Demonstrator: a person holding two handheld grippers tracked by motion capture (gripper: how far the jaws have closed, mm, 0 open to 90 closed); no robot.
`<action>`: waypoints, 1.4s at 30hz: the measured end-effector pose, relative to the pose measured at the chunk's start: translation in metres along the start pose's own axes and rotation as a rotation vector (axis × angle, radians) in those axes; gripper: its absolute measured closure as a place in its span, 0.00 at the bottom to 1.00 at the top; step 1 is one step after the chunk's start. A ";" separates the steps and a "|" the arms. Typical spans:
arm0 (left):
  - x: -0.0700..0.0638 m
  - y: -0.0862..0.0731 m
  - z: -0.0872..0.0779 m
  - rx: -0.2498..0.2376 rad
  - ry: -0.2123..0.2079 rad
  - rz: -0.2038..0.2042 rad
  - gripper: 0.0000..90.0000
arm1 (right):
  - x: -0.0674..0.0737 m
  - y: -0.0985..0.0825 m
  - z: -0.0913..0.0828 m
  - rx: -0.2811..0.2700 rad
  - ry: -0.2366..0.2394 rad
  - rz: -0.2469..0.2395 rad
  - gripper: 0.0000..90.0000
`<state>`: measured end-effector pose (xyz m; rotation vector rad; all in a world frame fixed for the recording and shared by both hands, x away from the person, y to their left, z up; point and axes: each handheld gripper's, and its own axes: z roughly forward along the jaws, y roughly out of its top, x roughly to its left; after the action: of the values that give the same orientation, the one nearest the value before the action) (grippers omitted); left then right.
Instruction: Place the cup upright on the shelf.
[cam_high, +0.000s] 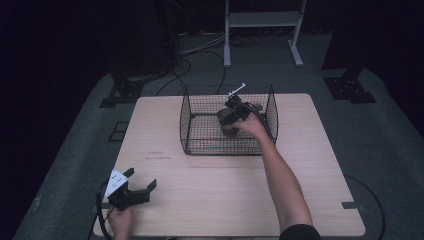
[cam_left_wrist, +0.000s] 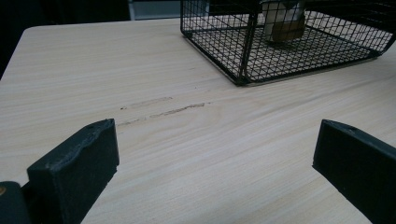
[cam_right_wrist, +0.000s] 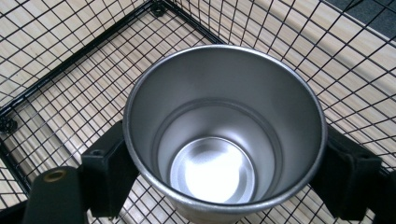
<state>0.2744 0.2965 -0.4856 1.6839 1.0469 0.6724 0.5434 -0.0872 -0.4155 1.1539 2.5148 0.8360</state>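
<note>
Left gripper (cam_high: 131, 191) rests at the near-left corner of the bench (cam_high: 215, 200), jaws spread wide on nothing. Right gripper (cam_high: 234, 114) reaches into the wire basket (cam_high: 186, 125); its jaws clamp a steel cup (cam_right_wrist: 224, 135) from both sides below the rim, upright over the basket floor. I judge the cup light, rigid and slick-walled; keep my hold square across its width.

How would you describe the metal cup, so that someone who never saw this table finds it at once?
On the light wooden table stands a black wire basket, toward the far side. Inside it stands the metal cup, upright, with the right gripper closed around its sides. It is the only shiny steel thing there, open on top and empty inside.
</note>
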 end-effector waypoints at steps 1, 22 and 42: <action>0.000 0.000 0.000 0.000 0.000 0.000 0.00 | 0.000 0.000 0.000 0.000 0.000 0.000 0.19; 0.000 0.000 0.001 0.003 0.001 0.002 0.00 | 0.002 -0.001 -0.006 0.021 -0.006 -0.017 0.14; -0.001 0.000 0.001 0.004 -0.001 0.005 0.00 | 0.001 -0.005 -0.010 -0.002 -0.015 0.003 0.11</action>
<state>0.2746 0.2954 -0.4856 1.6900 1.0445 0.6731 0.5353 -0.0933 -0.4102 1.1594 2.5007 0.8274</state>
